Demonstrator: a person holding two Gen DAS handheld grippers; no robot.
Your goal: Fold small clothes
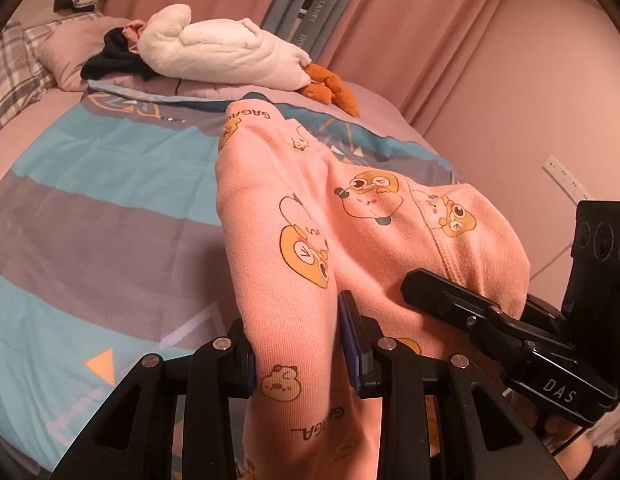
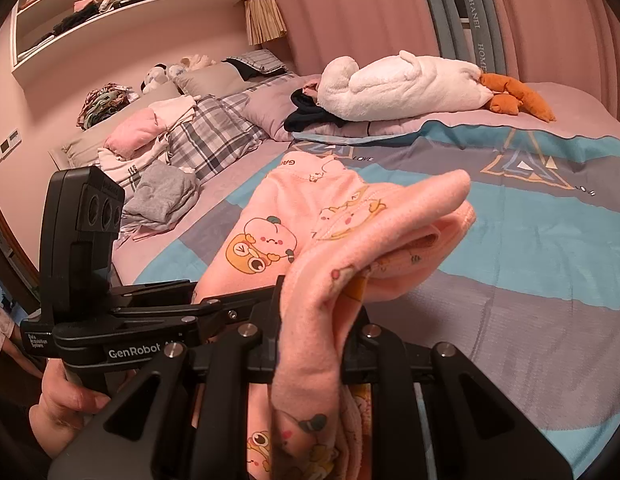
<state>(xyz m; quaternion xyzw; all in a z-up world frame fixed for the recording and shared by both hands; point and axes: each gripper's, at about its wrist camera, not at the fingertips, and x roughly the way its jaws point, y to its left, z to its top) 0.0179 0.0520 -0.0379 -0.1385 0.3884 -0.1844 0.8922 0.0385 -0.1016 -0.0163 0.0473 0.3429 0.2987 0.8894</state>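
Note:
A small pink garment (image 1: 349, 220) printed with cartoon animals hangs over the bed between both grippers. My left gripper (image 1: 300, 344) is shut on a bunched fold of it, blue pads pressing from both sides. The right gripper (image 1: 449, 300) shows at the right of the left wrist view, clamped on the same cloth. In the right wrist view, my right gripper (image 2: 311, 340) is shut on a thick fold of the pink garment (image 2: 349, 240), which drapes over its fingers. The left gripper (image 2: 214, 304) reaches in from the left, held by a hand (image 2: 66, 396).
The bed carries a blue and grey patterned quilt (image 2: 529, 240). A white plush goose (image 2: 401, 88) lies near the pillows with dark clothing (image 2: 310, 116) beside it. A heap of unfolded clothes (image 2: 158, 160) sits at the bed's left side. Pink curtains and wall shelves stand behind.

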